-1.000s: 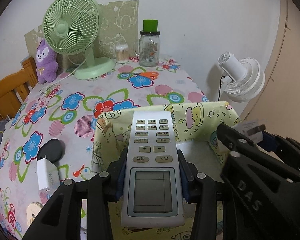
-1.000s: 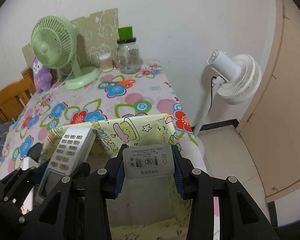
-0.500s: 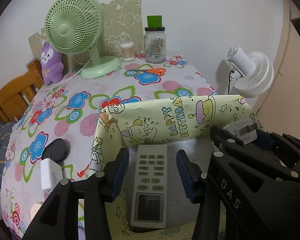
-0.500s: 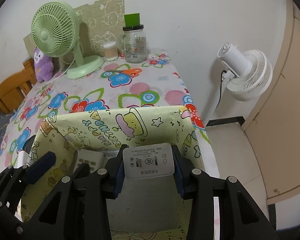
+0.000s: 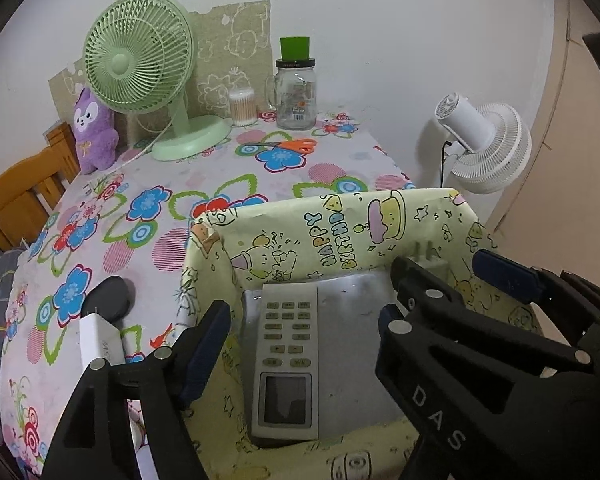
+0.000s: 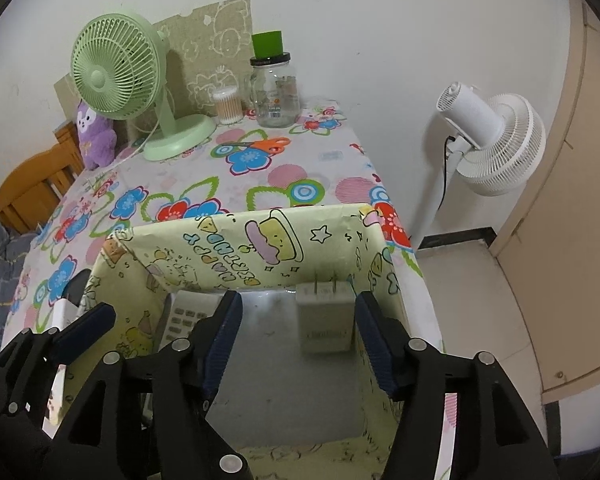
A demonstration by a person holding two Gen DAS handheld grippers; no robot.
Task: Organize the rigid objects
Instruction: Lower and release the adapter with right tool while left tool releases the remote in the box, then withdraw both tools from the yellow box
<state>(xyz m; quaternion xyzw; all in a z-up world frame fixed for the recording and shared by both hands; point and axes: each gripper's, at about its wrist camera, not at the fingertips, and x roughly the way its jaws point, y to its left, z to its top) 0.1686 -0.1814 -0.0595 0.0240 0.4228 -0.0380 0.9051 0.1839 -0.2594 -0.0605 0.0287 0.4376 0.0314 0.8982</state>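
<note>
The AC remote point(image 5: 286, 364) lies flat on the grey floor of the open box point(image 5: 380, 216), keypad up, screen end toward the camera, along the box's left half. The white charger point(image 6: 326, 320) sits in the same box, over by its right wall near the far corner, prongs pointing at the far wall; in the left wrist view only its prongs show behind the other tool. Remote & charger are apart, bare box floor between them.

Left tongs point(image 5: 304, 340) hang over the remote w/ jaws opening; the remote lies below and between the pads, which don't press on it. Right tongs point(image 6: 298, 340) are over the charger, jaws also opening; the charger sits between the blue pads point(image 6: 222, 336), just beside the right-hand one, not gripped.

The box is wrapped in pale yellow "Happy Birthday" cartoon paper and stands at the near edge of the desk point(image 5: 228, 176), which has a flowered cloth. Left of the box, on the cloth: a second white charger point(image 5: 100, 340) and, just behind it, a dark oval object point(image 5: 110, 298); can't tell what it is.

Beyond the box, toward the wall: orange-handled scissors point(image 5: 290, 145), a green desk fan point(image 5: 140, 60) w/ its cord, a purple plush point(image 5: 94, 132) left of the fan, a cotton-swab tub point(image 5: 243, 107), and a glass jar point(image 5: 296, 96) w/ a green cup on top. Right of the box, off the desk, a white standing fan point(image 6: 496, 144). A wooden chair point(image 5: 24, 196) is at the desk's far left.
</note>
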